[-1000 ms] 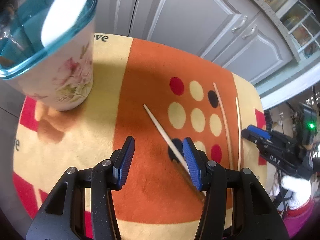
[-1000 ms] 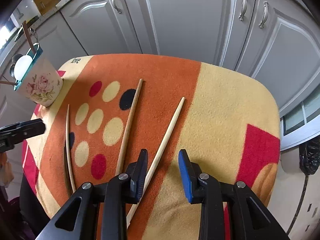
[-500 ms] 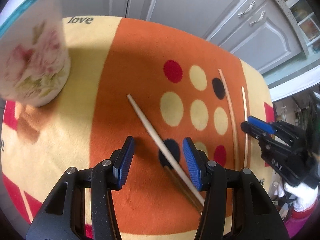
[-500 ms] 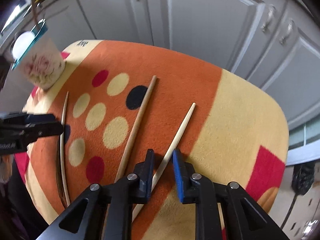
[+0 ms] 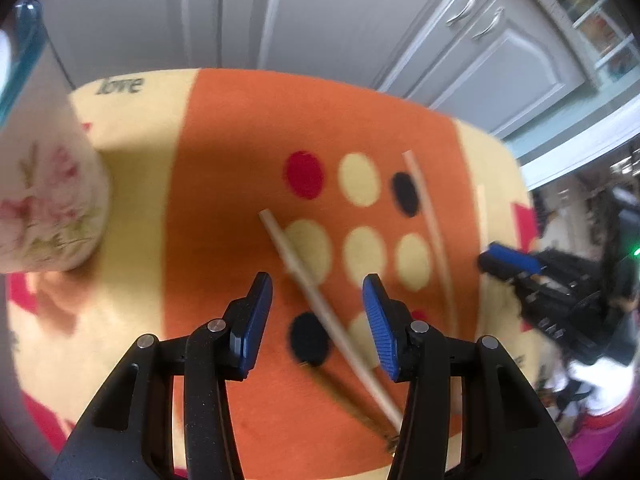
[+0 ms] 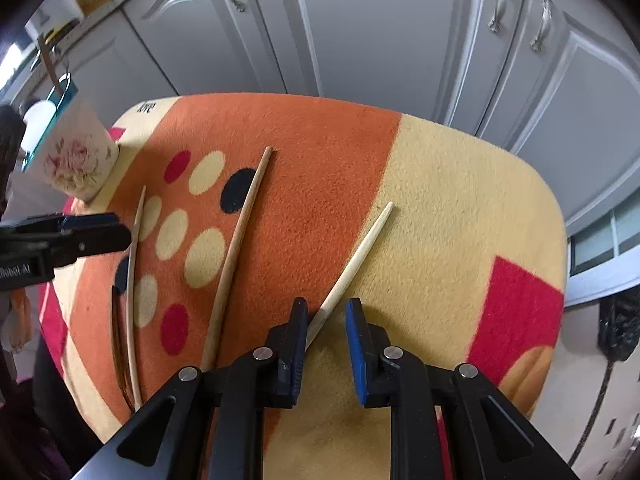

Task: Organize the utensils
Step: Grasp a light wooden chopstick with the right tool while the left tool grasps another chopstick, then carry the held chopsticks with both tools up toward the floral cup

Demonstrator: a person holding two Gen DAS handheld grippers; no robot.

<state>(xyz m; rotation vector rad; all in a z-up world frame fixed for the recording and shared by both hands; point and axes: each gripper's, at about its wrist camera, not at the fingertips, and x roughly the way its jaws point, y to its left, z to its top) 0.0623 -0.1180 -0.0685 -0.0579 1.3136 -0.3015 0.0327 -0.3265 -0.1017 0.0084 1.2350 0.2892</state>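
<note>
Right wrist view has my right tongs [image 6: 326,340] released low in the frame, a pale chopstick [image 6: 352,264] running between the pads on the blanket [image 6: 460,208]. Left wrist view: my left tongs [image 5: 318,320] gape over another chopstick [image 5: 320,304], cup [image 5: 44,192] far left.

rug: fuzzy orange and cream mat with polka dots [image 6: 328,152]
background: grey panelled cabinet doors [image 6: 380,28]

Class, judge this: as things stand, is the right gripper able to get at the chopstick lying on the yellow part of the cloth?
Probably yes: the right gripper has its jaws open astride that chopstick, nothing between.
</note>
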